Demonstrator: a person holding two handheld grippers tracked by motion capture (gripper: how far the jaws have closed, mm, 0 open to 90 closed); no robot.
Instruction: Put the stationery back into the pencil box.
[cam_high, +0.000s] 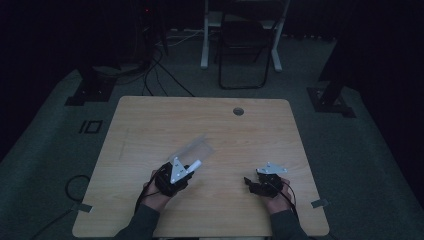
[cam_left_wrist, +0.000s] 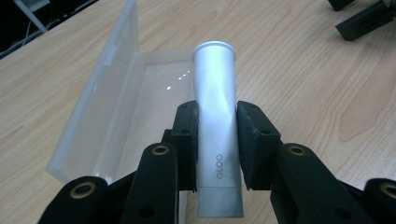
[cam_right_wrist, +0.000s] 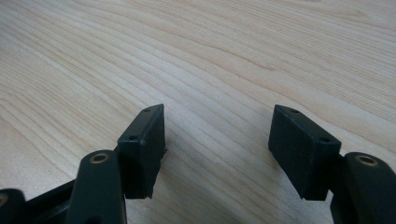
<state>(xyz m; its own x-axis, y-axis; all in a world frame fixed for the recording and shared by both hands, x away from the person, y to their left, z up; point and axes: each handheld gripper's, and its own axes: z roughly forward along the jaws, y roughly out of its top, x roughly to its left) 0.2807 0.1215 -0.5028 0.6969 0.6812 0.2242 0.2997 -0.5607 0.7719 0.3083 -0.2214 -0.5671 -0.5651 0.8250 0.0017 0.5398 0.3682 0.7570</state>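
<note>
L tool (cam_left_wrist: 217, 144) clamps silver tube (cam_left_wrist: 215, 107) over open clear case (cam_left_wrist: 100, 112); R tool (cam_right_wrist: 217, 149) wide, w/ nothing between.

The room is dark. A light wooden table (cam_high: 150, 120) with a small round hole (cam_high: 238, 111) stands on a grey carpet floor (cam_high: 360, 165). Behind it are a black folding chair (cam_high: 243, 50), white legs of a desk (cam_high: 205, 40) and black cables (cam_high: 160, 70).

Text: "GLOO", grey letters running lengthwise
Stands on: silver tube (cam_left_wrist: 216, 121), on its lower body near the capped end
Place: between the black pads of the left tongs (cam_left_wrist: 217, 140), just beside the clear case (cam_left_wrist: 107, 107)
Other readable text: none
</note>
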